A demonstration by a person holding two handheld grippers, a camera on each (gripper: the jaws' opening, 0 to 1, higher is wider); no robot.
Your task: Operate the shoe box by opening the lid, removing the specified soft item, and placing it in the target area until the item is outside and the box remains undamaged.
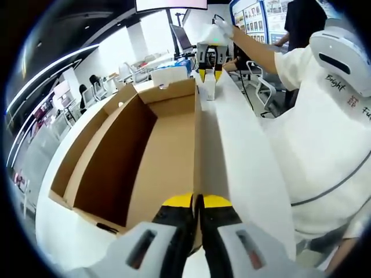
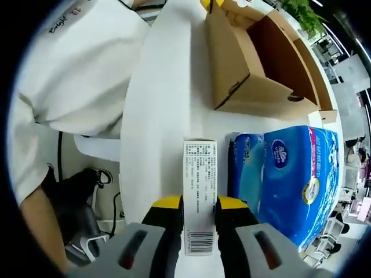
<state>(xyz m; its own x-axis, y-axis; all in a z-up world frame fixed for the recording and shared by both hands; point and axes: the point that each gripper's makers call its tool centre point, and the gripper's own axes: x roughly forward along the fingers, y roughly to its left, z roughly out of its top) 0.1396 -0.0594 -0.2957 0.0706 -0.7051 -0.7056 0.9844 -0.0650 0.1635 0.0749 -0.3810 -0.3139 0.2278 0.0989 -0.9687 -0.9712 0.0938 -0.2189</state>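
Along the near edge of the table: shoe box (image 1: 168, 156), lid folded back on its far side, brown cavity bare. Looks opened and emptied already, so probably late in the task.

Just past one short end of the shoe box: blue tissue pack (image 2: 295, 174), flat on the table, with a paler blue pack (image 2: 246, 168) touching it on the side nearer the person. Most likely the soft item, out of the shoe box and lying in what seems the target area; cannot say so for certain.

Beside those packs, off the same end of the shoe box: small white carton (image 2: 199, 185) with fine print and a barcode, grasped between the jaws of the right gripper (image 2: 199, 211). Seems either just lifted out or about to be set down next to the packs.

On the near long wall of the shoe box: left gripper (image 1: 197, 211), jaws clenched on the cardboard rim. Appears to pin the shoe box so it neither slides nor tears while the other hand works.

Under the shoe box: long white table (image 1: 243, 150), smooth and glossy, likely slippery for light cardboard. Beside the shoe box, on the near side: a person in a white shirt (image 1: 324, 133). Beyond the shoe box: open office with desks, chairs, ceiling light strips and a poster wall.
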